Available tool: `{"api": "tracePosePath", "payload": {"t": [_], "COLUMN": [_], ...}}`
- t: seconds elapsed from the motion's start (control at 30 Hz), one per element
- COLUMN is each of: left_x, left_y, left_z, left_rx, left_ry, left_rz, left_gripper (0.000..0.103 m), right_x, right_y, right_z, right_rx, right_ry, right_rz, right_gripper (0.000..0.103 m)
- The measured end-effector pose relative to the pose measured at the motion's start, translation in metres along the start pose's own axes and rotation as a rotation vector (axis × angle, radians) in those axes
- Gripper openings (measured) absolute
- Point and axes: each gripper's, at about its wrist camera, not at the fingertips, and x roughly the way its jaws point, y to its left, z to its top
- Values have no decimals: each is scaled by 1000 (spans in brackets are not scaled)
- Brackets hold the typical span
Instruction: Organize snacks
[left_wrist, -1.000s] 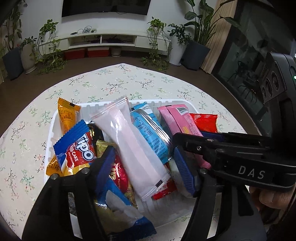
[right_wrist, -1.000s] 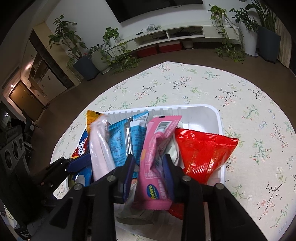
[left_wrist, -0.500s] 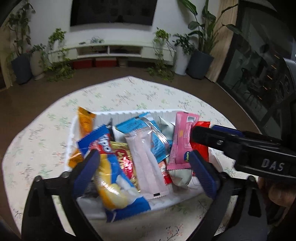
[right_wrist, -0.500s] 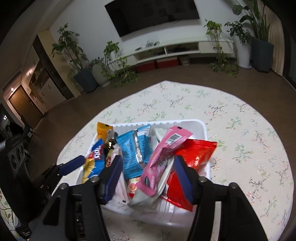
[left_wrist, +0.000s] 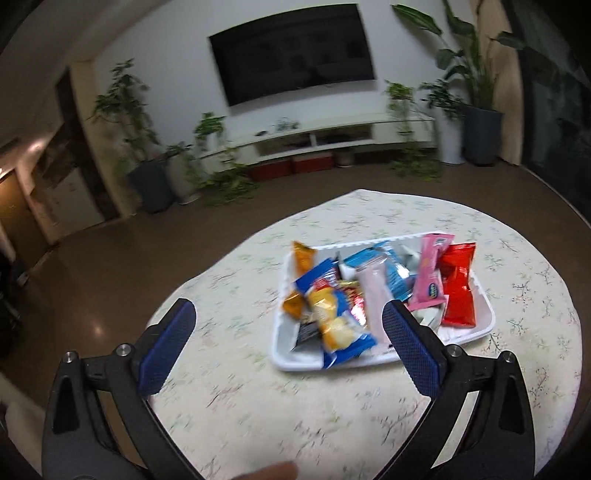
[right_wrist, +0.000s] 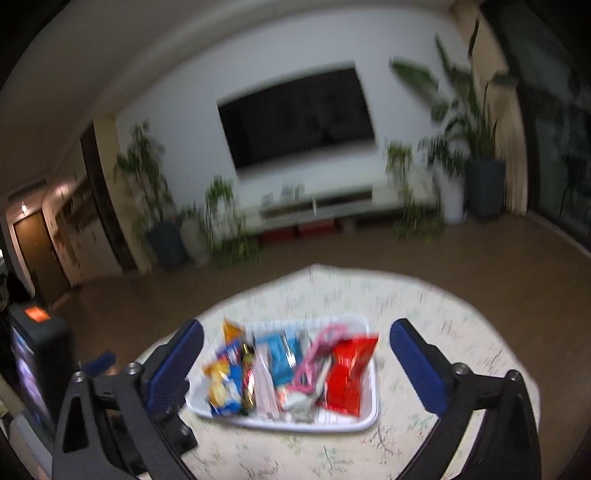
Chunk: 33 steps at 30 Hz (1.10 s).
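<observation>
Snack packets, among them a red packet and a pink one, lie gathered in the white tray on the round table; little looks left. Left gripper and right gripper, jaws just opened wide and empty, hover on the tray's near side, tilted slightly down.

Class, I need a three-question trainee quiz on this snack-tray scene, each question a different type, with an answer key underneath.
1. True or false: the left gripper is clamped on a packet.
2. Multiple choice: the red packet lies at which side of the white tray, seen from the left wrist? A) left B) middle C) right
3. Fill in: the tray stands on a table with a ______-patterned cloth.

Key: 1 false, both it and the right gripper stand open with nothing between the pads, their jaws having just opened. 2 C. 3 floral.
</observation>
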Motion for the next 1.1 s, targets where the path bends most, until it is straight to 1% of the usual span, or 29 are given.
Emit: {"api": "tracePosePath", "payload": {"t": [0.03,0.1,0.13,0.2,0.27,0.33,0.43,0.53,0.63,0.77,0.9,1.1], "left_x": [-6,-22,-31,-49,-68,-86,-110,-123,-131,-140,-133,-112], "left_y": [5,17,22,27,33,40,46,46,47,44,43,42], "left_z": [-2,-5,-7,-11,-15,-21,-30,-37,-47,-59,-68,-82], "left_rx": [-27,-84,-93,-91,-94,-111,-123,-129,-135,-113,-117,-122], "left_ry": [14,28,16,-5,-13,-19,-33,-27,-2,12,51,116], "left_rz": [2,-25,-31,-14,-33,-63,-97,-131,-167,-179,-199,-203], "left_gripper": [102,102,102,102,102,102,102,102,102,102,102,102], "right_x": [-14,-42,-56,-83,-104,-120,-135,-138,-134,-132,-124,-114], "right_y": [3,12,16,24,31,35,39,39,34,20,11,9], "right_z": [2,5,6,6,4,2,-4,-15,-24,-41,-53,-66], "right_rx": [-7,-32,-45,-68,-88,-94,-90,-97,-79,-17,2,3], "right_ry": [-49,-145,-187,-259,-298,-300,-258,-165,-66,43,116,168], "right_rz": [-2,-22,-36,-63,-91,-90,-103,-115,-121,-170,-198,-207], "right_gripper": [103,103,103,103,103,103,103,103,103,103,103,103]}}
